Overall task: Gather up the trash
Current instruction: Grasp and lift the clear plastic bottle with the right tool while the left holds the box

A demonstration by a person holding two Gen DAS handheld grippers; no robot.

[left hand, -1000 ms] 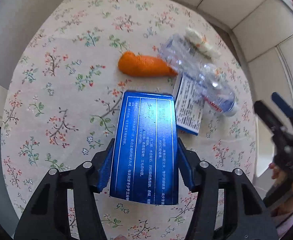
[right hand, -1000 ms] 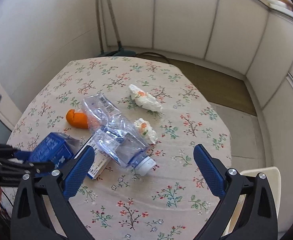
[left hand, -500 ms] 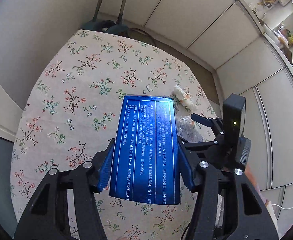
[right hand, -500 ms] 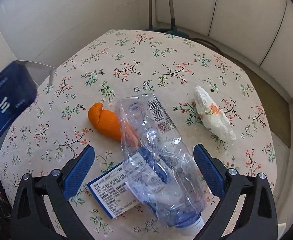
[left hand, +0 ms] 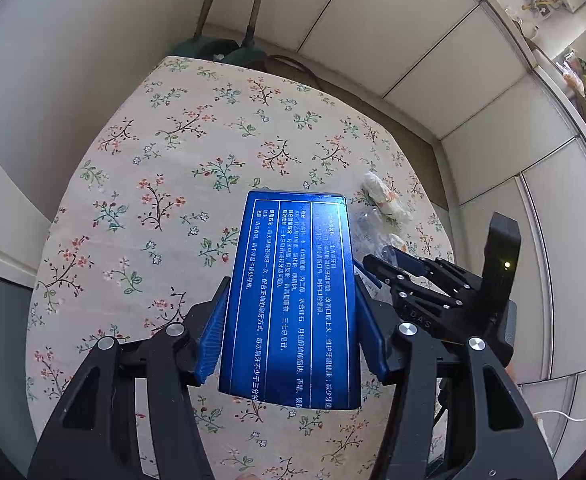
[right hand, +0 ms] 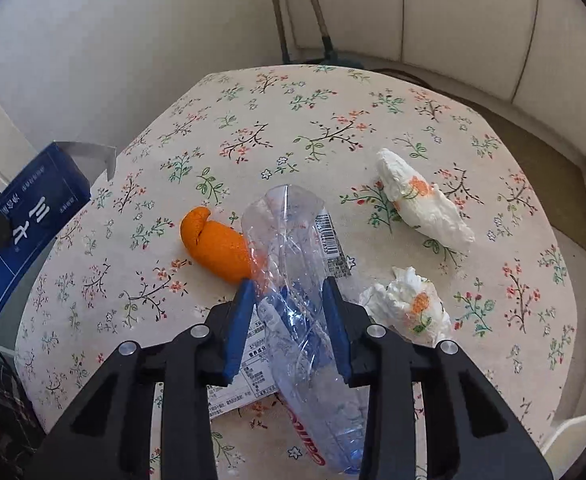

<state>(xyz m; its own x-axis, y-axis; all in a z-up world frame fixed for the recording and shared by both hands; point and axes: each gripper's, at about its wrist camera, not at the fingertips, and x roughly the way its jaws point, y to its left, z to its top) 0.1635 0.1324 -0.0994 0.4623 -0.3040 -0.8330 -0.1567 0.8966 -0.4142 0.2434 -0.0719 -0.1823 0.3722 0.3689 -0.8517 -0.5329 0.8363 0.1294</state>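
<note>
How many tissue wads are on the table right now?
2. One long wad lies toward the far right of the table; a smaller crumpled one sits nearer, just right of the right gripper. Others could be hidden under the bottle.

floral tablecloth (right hand: pixel 333 120) | two poles (right hand: pixel 293 8) against wall | white panels (left hand: pixel 393 20)

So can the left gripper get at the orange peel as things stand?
Probably not. The left gripper is shut on the blue box, held above the table, so it has no free grip. The orange peel lies partly under the crushed plastic bottle that the right gripper clamps.
</note>
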